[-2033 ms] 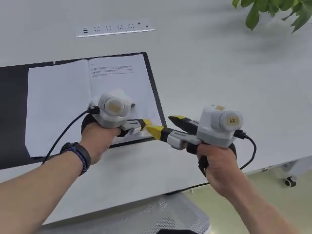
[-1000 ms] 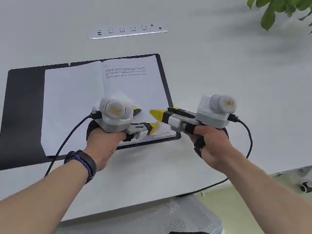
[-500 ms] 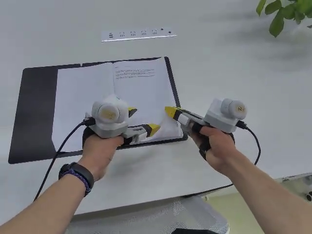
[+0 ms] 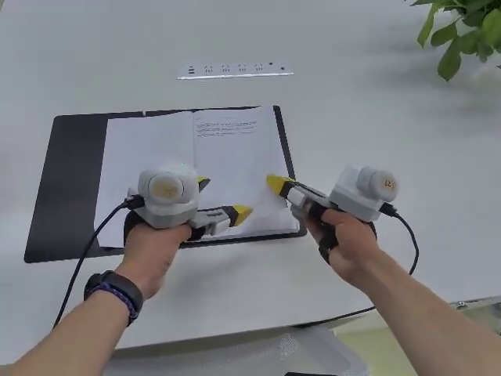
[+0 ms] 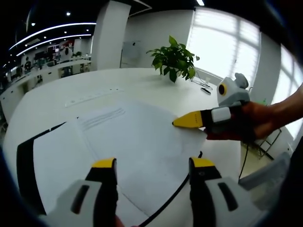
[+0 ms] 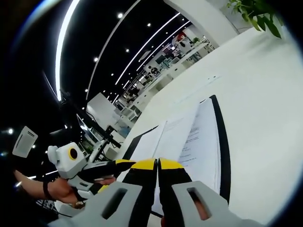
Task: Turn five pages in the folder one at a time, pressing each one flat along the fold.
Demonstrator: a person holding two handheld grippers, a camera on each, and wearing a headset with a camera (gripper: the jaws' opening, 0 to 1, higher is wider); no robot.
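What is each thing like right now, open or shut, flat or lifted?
Folder: open, lying flat on the table.
Right page: lying down; its near corner may be slightly raised.
Left hand-held gripper: open, above the right page.
Right hand-held gripper: shut, tip over the right page; whether it pinches paper, cannot tell.
Power strip: no plugs in it.

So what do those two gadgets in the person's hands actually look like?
Both have pale grey, rounded plastic bodies and two jaws tipped in yellow. The left gripper has a round yellowish disc on its end, and the right gripper has a small orange marking. A black cable trails from each. The person wears a dark wristband on the left wrist.
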